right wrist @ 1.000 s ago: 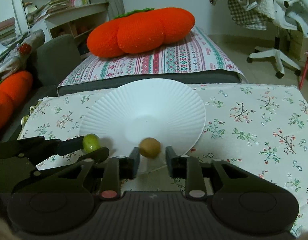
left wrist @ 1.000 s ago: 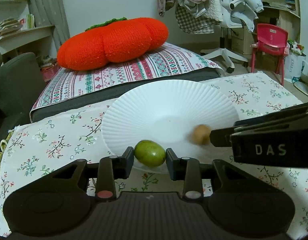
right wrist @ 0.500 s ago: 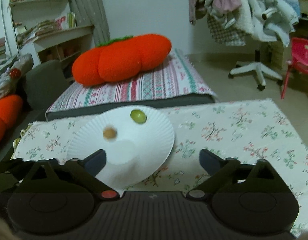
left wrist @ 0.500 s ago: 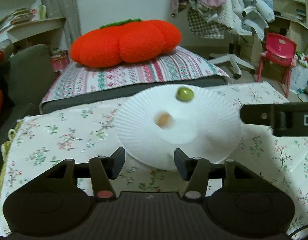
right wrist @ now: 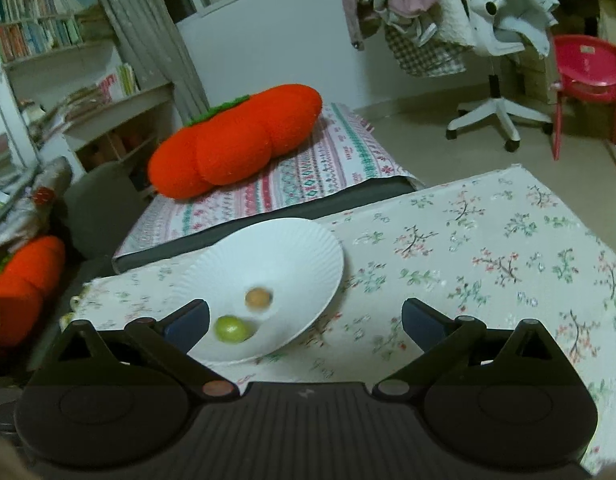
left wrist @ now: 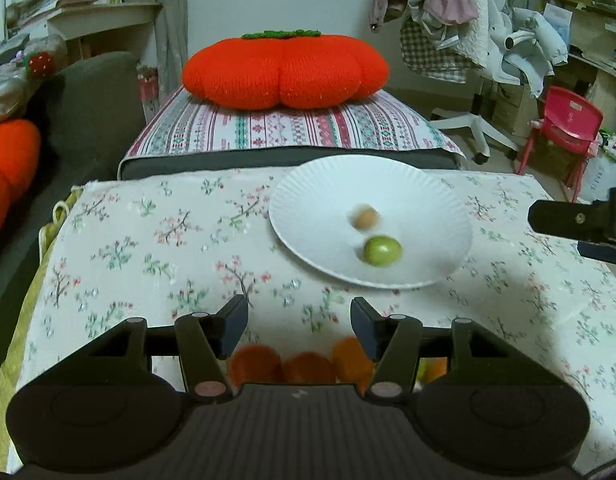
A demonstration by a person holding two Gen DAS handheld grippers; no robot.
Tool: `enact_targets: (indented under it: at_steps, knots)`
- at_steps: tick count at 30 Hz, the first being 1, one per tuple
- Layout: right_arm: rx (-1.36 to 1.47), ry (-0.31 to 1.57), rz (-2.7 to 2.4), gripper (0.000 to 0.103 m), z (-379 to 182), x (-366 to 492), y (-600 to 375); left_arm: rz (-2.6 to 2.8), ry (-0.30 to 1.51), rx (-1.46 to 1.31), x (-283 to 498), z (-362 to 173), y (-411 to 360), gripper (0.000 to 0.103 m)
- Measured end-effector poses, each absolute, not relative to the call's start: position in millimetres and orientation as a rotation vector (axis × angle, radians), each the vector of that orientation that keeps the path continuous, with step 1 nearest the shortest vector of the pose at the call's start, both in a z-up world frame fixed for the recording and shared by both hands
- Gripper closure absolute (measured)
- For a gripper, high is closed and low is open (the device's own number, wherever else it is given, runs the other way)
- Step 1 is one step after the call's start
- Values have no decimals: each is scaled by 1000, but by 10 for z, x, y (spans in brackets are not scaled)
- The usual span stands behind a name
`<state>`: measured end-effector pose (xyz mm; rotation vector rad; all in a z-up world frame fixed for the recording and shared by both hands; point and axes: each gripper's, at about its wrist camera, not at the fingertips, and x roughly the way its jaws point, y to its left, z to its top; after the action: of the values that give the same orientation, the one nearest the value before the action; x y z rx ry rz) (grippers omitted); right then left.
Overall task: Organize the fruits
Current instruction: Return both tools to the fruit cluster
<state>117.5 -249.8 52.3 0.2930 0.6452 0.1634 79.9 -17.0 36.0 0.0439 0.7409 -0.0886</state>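
Both fruits are now lying loose inside the paper plate (left wrist: 308, 192), released: green fruit (left wrist: 382, 251) nearer its front rim, brown fruit (left wrist: 364, 218) just behind. Left gripper (left wrist: 299, 322) and right gripper (right wrist: 305, 322) are gaping wide, empty.

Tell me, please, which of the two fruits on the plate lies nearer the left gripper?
The green fruit. It sits toward the near rim of the white plate, closer to the left gripper than the brown fruit behind it.

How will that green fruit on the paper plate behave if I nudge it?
The green fruit looks round and smooth, so it will probably roll readily. It looks blurred now, so it may not have settled. The paper plate dishes inward, which should steer it toward the brown fruit rather than off the rim.
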Motion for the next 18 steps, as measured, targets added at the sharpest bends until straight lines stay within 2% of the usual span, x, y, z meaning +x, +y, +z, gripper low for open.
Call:
enact_targets:
  at_steps: [5,13,18]
  knots:
    - [283,656,190,0,573,1002,-2460,-87,768,21,662,349,-108,63]
    - [203,817,255,0,498,918,-2287,-81,813,-28,481,307,36,63]
    - [173,851,300,1,465,862,-2245,-99,846,-12,435,244,10,63]
